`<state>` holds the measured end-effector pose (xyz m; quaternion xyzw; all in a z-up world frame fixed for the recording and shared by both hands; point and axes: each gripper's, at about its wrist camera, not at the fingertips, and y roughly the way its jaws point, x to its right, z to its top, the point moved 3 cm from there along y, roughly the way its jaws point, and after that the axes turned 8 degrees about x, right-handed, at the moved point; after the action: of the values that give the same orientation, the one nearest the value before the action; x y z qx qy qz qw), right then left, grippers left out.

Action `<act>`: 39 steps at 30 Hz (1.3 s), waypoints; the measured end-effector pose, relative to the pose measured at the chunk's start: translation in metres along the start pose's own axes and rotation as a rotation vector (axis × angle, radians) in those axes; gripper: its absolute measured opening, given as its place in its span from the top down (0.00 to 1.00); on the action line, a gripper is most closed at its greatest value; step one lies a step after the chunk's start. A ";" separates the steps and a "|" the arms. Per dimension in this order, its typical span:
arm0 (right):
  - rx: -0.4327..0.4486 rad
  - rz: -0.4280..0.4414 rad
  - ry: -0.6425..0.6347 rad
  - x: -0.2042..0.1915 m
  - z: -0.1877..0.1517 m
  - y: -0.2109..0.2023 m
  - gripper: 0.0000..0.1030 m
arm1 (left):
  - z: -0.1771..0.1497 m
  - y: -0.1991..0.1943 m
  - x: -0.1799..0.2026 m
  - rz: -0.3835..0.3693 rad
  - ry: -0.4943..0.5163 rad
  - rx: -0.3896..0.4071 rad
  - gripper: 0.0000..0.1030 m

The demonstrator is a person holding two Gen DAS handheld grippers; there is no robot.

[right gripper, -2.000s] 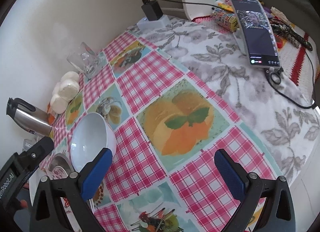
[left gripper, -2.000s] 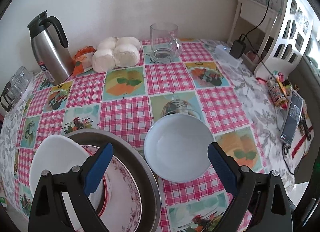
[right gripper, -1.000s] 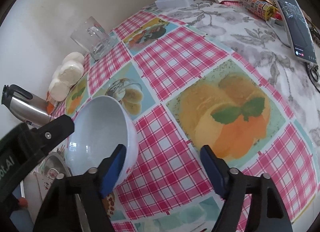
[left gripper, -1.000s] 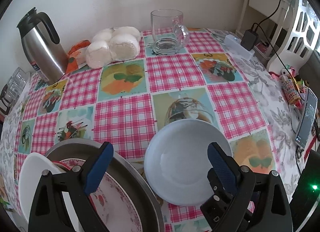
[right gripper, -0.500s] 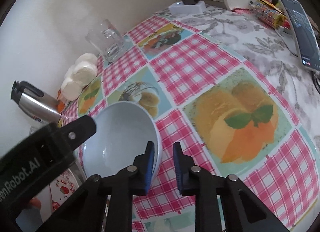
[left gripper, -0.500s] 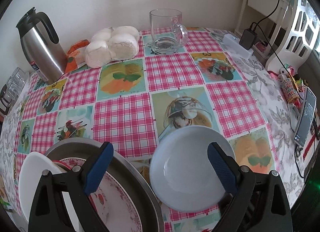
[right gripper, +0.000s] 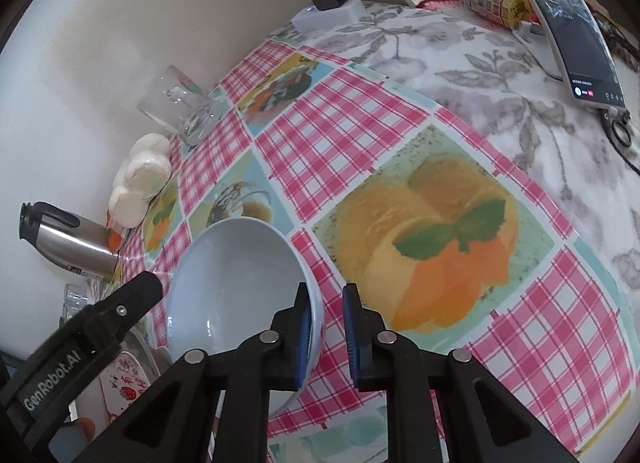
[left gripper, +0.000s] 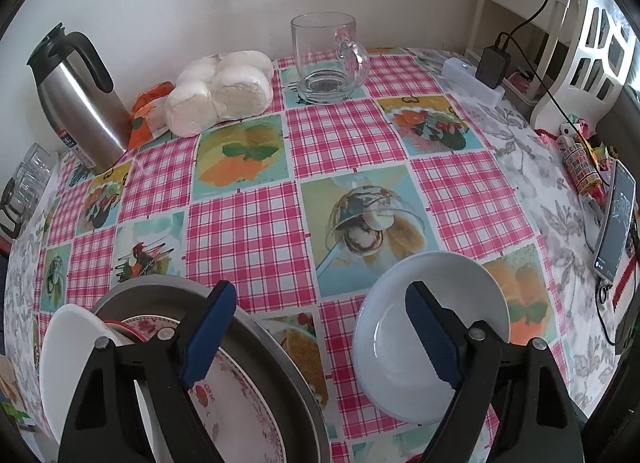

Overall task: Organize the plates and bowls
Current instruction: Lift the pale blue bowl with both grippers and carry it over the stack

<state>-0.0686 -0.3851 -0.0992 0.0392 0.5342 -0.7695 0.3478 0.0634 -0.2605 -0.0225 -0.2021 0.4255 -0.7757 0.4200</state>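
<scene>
A pale blue bowl [left gripper: 404, 347] is tilted above the checked tablecloth; it also shows in the right wrist view [right gripper: 232, 283]. My right gripper [right gripper: 326, 333] is shut on the bowl's right rim, one finger inside and one outside. My left gripper [left gripper: 316, 337] is open and empty, above a grey metal tray [left gripper: 280, 347] that holds a floral plate [left gripper: 240, 403] and a white plate [left gripper: 68, 347] at the lower left.
A steel thermos [left gripper: 76, 99], a bag of white buns [left gripper: 224, 91] and a glass mug [left gripper: 326, 59] stand along the far wall. A phone [left gripper: 614, 223], charger and cables lie at the right on the floral cloth. Glasses [left gripper: 24, 183] stand at far left.
My right gripper closed on the bowl's rim, lifted it and tilted it, carrying it right and toward me. The left gripper stayed open over the tray.
</scene>
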 end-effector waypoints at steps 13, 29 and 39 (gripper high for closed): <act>-0.014 -0.009 -0.005 0.000 -0.001 0.005 0.84 | 0.005 -0.015 0.011 -0.017 0.043 0.037 0.27; -0.030 0.016 -0.006 -0.002 -0.005 0.009 0.83 | -0.024 0.035 0.019 -0.090 -0.020 -0.109 0.67; -0.044 0.042 0.002 -0.002 -0.007 0.014 0.79 | -0.029 0.042 0.022 -0.125 -0.030 -0.132 0.78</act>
<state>-0.0612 -0.3802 -0.1121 0.0437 0.5506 -0.7499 0.3641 0.0518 -0.2763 -0.0745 -0.2673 0.4558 -0.7675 0.3628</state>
